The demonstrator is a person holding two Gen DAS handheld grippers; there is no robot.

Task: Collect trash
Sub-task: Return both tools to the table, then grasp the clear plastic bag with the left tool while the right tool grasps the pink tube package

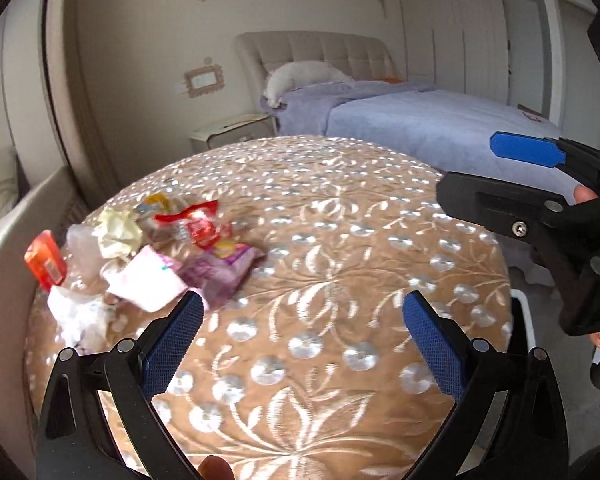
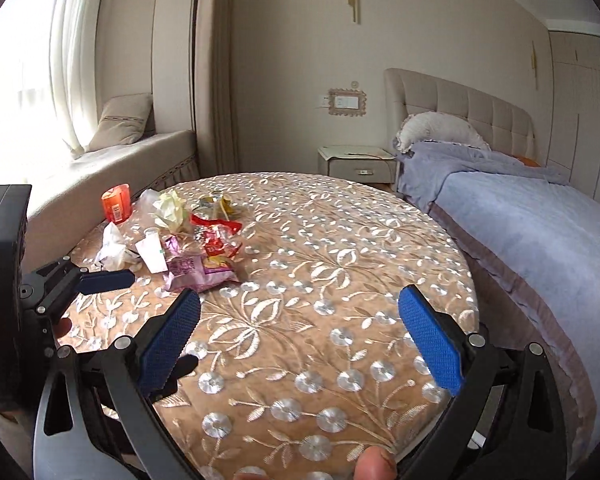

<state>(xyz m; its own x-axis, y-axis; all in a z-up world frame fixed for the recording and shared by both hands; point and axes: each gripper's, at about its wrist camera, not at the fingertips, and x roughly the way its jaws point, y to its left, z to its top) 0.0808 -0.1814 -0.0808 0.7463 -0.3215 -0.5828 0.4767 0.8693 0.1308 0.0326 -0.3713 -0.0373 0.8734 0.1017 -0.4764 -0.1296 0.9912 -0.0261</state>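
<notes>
A heap of trash lies at the left side of a round table (image 1: 340,360) (image 2: 340,280) with a brown embroidered cloth. It holds a purple wrapper (image 1: 220,276) (image 2: 196,270), a red wrapper (image 1: 196,222) (image 2: 216,240), a crumpled cream paper (image 1: 118,232) (image 2: 172,208), a white packet (image 1: 144,280) (image 2: 152,254), white tissue (image 1: 80,316) (image 2: 110,246) and an orange cup (image 1: 46,262) (image 2: 117,203). My left gripper (image 1: 302,320) (image 2: 112,280) hovers open just right of the heap, holding nothing. My right gripper (image 2: 300,316) (image 1: 500,160) is open and empty over the table's near middle.
A bed (image 2: 540,216) (image 1: 420,120) with a lilac blanket stands right of the table, a nightstand (image 2: 358,164) (image 1: 232,130) behind it. A cushioned window seat (image 2: 132,164) with a pillow and curtains lies to the left. A thumb (image 2: 374,466) shows at the bottom edge.
</notes>
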